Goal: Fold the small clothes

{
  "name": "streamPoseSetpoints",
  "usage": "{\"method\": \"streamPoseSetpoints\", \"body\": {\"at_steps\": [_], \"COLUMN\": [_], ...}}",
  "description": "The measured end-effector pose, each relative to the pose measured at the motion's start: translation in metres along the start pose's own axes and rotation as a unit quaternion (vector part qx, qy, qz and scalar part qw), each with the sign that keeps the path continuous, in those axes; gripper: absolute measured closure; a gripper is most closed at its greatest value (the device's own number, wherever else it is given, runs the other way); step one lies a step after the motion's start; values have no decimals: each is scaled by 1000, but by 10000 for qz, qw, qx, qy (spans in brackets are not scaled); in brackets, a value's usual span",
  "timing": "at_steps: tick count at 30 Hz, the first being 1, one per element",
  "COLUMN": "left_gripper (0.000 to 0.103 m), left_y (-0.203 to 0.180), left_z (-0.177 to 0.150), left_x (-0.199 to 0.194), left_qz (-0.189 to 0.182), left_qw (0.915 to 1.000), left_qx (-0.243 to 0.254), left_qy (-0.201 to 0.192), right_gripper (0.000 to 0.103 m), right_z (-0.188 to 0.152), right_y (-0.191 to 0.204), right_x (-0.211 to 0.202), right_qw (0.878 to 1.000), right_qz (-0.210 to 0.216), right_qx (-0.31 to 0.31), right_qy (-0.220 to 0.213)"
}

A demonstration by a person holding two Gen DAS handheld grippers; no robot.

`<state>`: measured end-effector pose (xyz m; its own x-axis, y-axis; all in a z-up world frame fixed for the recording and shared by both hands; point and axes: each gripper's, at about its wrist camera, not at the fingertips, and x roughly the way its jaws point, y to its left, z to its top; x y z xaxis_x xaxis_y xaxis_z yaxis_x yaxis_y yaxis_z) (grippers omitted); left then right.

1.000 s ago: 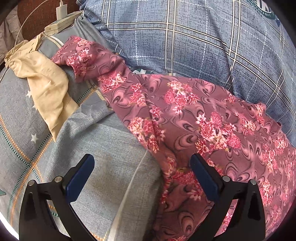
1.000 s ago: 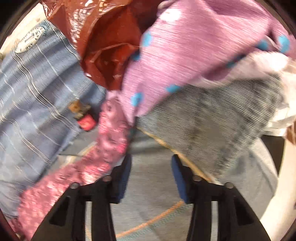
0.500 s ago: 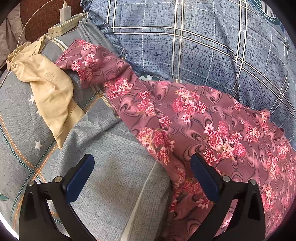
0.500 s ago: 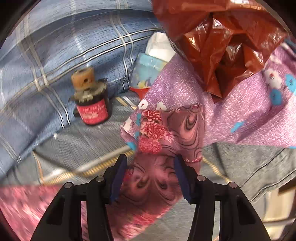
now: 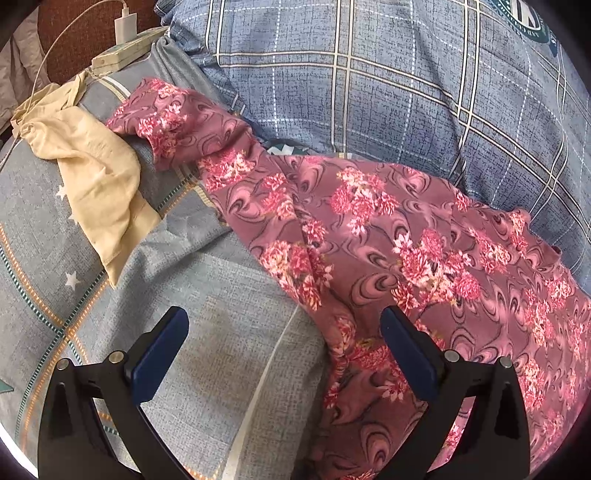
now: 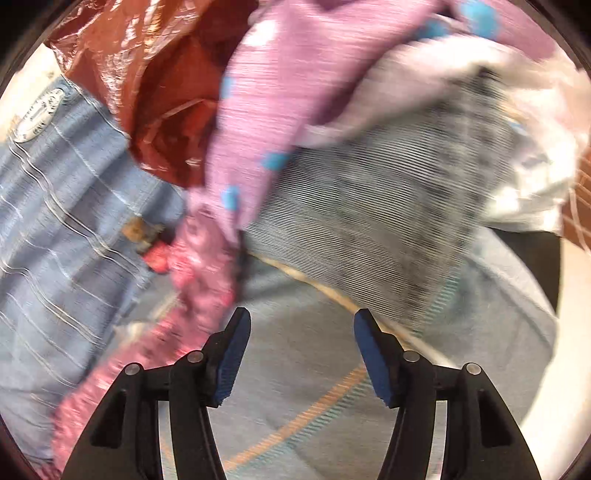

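A blue patterned bed [image 5: 229,369] carries a maroon floral garment [image 5: 388,236] spread rightward, seemingly for folding, the left hand-held gripper [image 5: 284,343] gaping empty over its near edge, the right hand-held gripper [image 6: 299,350], jaws just widened, likewise empty beside piled clothes [image 6: 369,155]

right gripper [image 6: 299,354] | jaws just opened wider, empty | swung off floral garment [image 6: 199,266]

This is a bedroom in a home: a bed with a grey-blue patterned sheet [image 5: 207,321] and a plaid quilt [image 5: 369,92] carries loose clothes, such as a floral garment [image 5: 369,229], while a white phone charger [image 5: 125,24] stands at the headboard.
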<state>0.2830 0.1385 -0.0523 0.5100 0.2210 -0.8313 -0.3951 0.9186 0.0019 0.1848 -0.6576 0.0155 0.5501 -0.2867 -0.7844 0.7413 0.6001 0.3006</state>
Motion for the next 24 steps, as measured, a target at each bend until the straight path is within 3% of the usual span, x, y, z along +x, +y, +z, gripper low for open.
{"method": "streamPoseSetpoints", "body": {"at_steps": [3,6,10,11,12,14,15,16,20,24], "left_gripper": [0,0,0,0,0,0,0,0,0,0], "left_y": [-1,0,2,2,2,1,0,-1,-4,-6], "left_z": [0,2,6,7,8,10,11,11,9,8], "left_x": [2,4,4,4,4,4,4,4,4,2], "left_qz": [72,68,59,54,49,31,31,8,-66,-79], "left_qw": [10000,10000,10000,10000,10000,10000,10000,10000,9999,9998], "left_qx": [46,50,42,41,40,53,54,57,126,165], "left_qy": [-3,-6,-40,-48,-52,-59,-62,-58,-27,-37], "right_gripper": [36,34,35,40,58,67,84,92,95,96], "right_z": [8,5,-3,-6,-7,-9,-8,-7,3,6], "right_y": [47,91,129,130,129,121,113,107,79,76], "right_x": [19,45,86,90,93,89,83,78,43,4], "right_qw": [9993,9976,9823,9799,9794,9835,9875,9896,9976,9951], "right_qz": [93,-94,-1246,-1356,-1379,-1190,-1000,-895,-134,619], "right_qx": [-372,-652,-1358,-1416,-1430,-1349,-1212,-1124,-678,-623], "right_qy": [39,196,321,374,357,167,102,88,-65,-455]}}
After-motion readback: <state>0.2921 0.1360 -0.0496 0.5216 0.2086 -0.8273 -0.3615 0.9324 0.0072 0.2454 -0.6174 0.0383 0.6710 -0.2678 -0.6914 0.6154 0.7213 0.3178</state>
